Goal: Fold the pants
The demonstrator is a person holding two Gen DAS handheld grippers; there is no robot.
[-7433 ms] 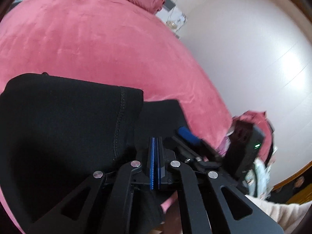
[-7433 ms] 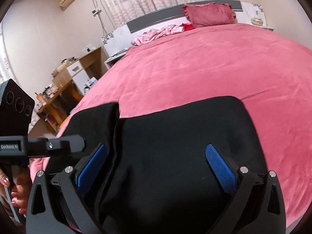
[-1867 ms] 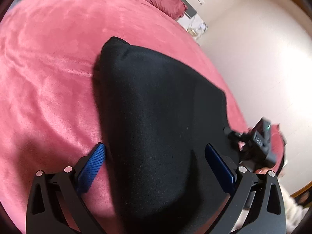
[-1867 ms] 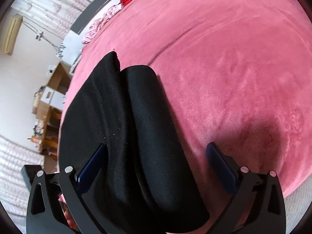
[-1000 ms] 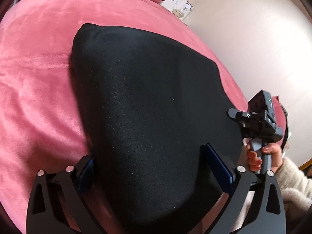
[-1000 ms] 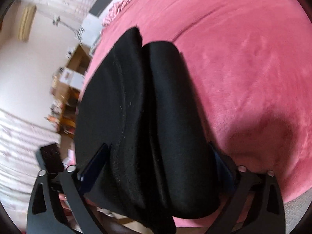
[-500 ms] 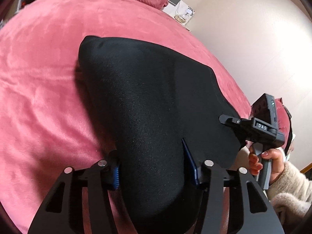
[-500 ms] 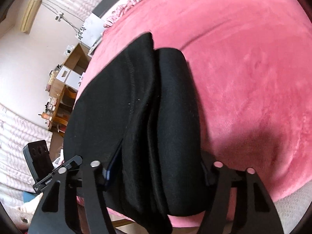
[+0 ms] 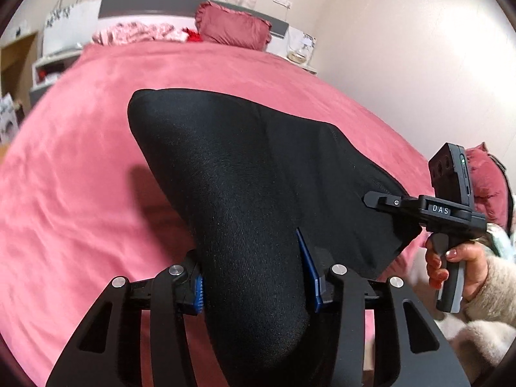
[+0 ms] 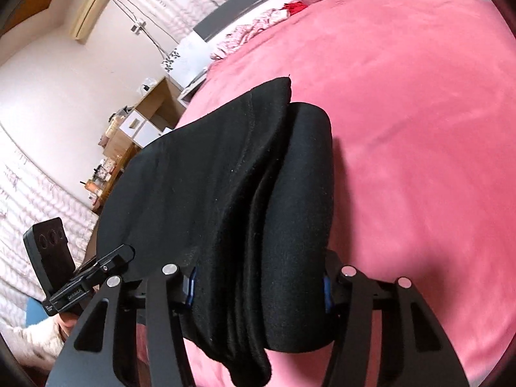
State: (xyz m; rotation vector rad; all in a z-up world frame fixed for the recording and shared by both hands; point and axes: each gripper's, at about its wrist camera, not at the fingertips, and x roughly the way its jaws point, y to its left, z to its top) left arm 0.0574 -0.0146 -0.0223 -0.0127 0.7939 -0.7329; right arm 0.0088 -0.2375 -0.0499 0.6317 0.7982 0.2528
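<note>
Two grippers are working one pair of black pants (image 9: 245, 193): the left gripper (image 9: 254, 277) and right gripper (image 10: 258, 282) are each clamping a thick folded end, the bundle lying on the pink bed (image 9: 80, 161); beyond, one red pillow (image 9: 233, 29).

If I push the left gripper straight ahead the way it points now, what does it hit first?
Nothing new: the left gripper is already shut on the folded black pants, so it would shove that bundle forward over the pink bedspread. Beyond that, depth is unclear.
</note>
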